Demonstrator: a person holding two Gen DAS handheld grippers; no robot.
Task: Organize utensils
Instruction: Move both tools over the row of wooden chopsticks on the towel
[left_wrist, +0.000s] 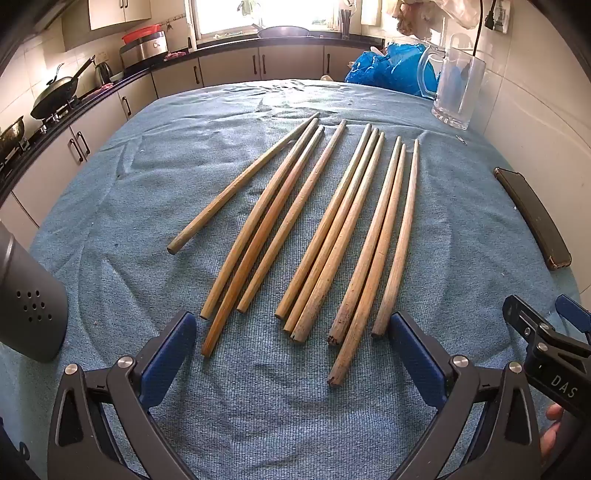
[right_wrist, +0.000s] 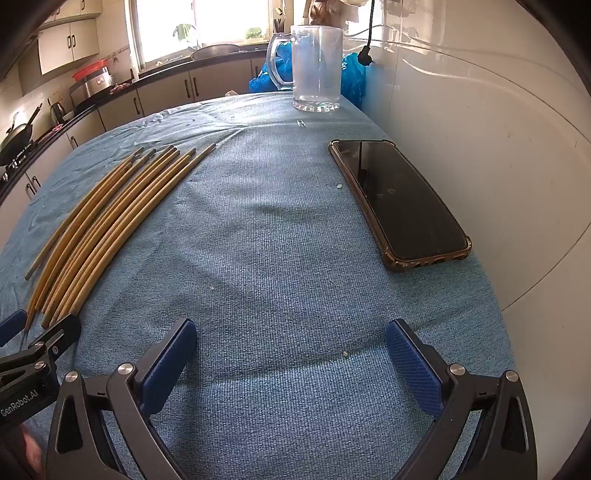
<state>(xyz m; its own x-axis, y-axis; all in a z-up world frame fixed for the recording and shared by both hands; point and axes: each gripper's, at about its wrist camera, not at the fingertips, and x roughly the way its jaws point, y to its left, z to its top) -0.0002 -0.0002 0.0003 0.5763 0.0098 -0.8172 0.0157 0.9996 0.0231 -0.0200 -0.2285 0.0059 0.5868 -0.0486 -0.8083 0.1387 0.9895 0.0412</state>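
Ten long, round, tapered wooden chopsticks (left_wrist: 325, 229), tan and worn with dark-stained thick ends, lie fanned side by side on the ribbed blue cloth of the desk (left_wrist: 110, 206). Left tongs (left_wrist: 291, 343): blue textured pads wide apart, empty, just short of the thick ends. Right tongs (right_wrist: 291, 347): apart, empty, over bare cloth. Black glossy phone in brown case (right_wrist: 399, 203) near the clear glass mug (right_wrist: 314, 62).

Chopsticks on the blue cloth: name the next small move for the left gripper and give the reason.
Probably ease the left gripper forward and down over the near ends of the chopsticks and close on one. It is open and holds nothing, the sticks lie loose on the blue cloth just ahead of its fingers, and the dark perforated holder stands at its left.
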